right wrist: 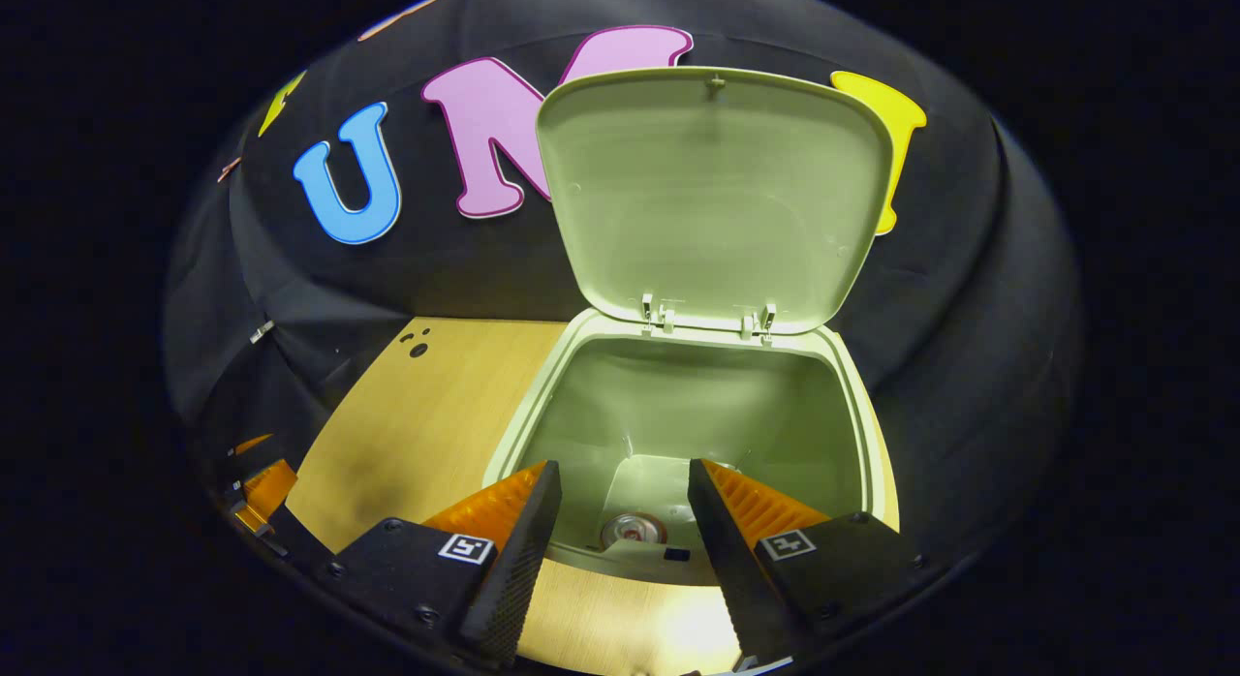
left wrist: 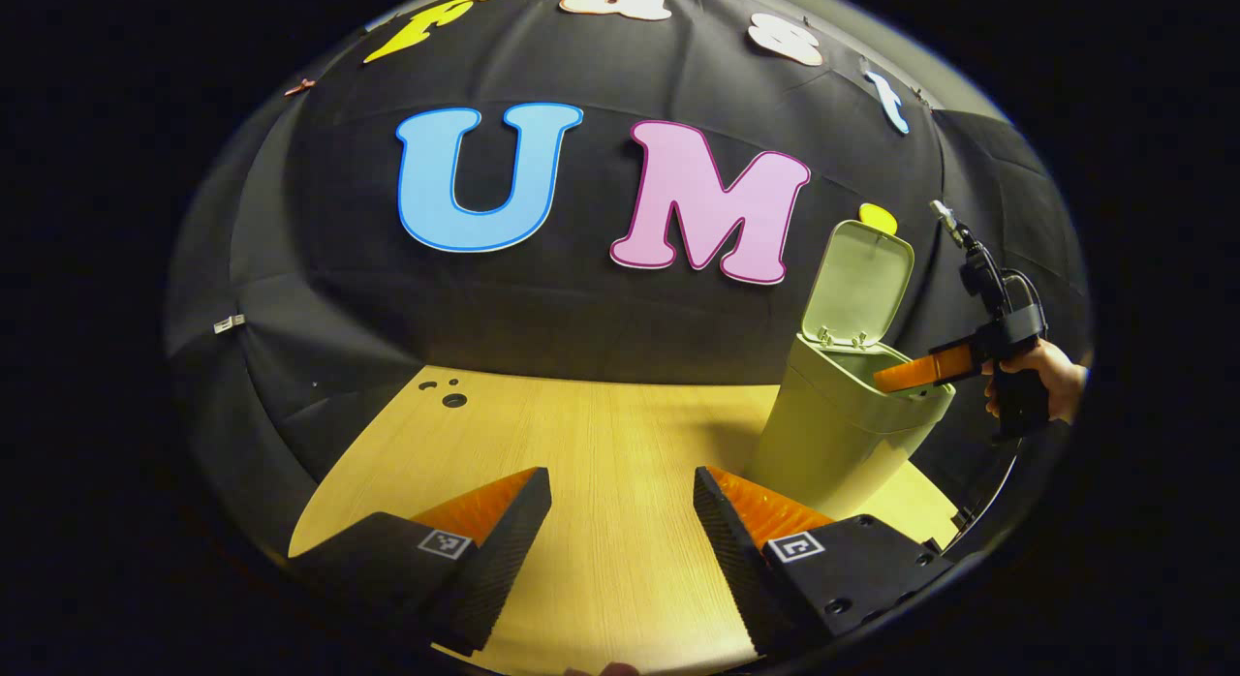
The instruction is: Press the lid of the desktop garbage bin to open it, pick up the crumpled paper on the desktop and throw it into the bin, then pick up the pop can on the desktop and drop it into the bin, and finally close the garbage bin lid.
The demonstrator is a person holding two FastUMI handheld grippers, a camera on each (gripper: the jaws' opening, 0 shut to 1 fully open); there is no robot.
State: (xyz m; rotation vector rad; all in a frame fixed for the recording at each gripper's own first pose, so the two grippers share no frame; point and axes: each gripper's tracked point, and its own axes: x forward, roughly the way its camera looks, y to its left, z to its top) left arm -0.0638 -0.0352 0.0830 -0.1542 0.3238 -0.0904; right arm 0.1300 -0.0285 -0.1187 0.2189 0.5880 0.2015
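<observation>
Pop can [right wrist: 634, 531] lies at the bottom of the garbage bin [right wrist: 862, 434], its round end facing up, seen in the right gripper view between that gripper's own fingers. No part of it touches either finger; it sits well below them inside the bin. Crumpled paper: cannot tell where it is.

Bin lid [right wrist: 712, 197] stands raised, swung back on two hinges at the rear rim, inner face toward the camera. Bin mouth fully open. In the left gripper view the bin [left wrist: 833, 444] stands on the right part of the wooden table [left wrist: 601, 434], lid [left wrist: 857, 284] upright and tilted slightly back.

Right gripper [right wrist: 620, 521]: jaws wide apart, holding nothing, poised above the front rim of the bin, looking down into it. From the left gripper view the same gripper [left wrist: 915, 374] reaches over the bin's far rim, held by a hand [left wrist: 1041, 376] at the right edge.

Left gripper [left wrist: 620, 521]: jaws spread wide, nothing between them, hovering over bare tabletop just left of the bin. Its edge shows at the lower left of the right gripper view [right wrist: 262, 487].

Three small dark holes [left wrist: 448, 390] mark the table's far left corner.
</observation>
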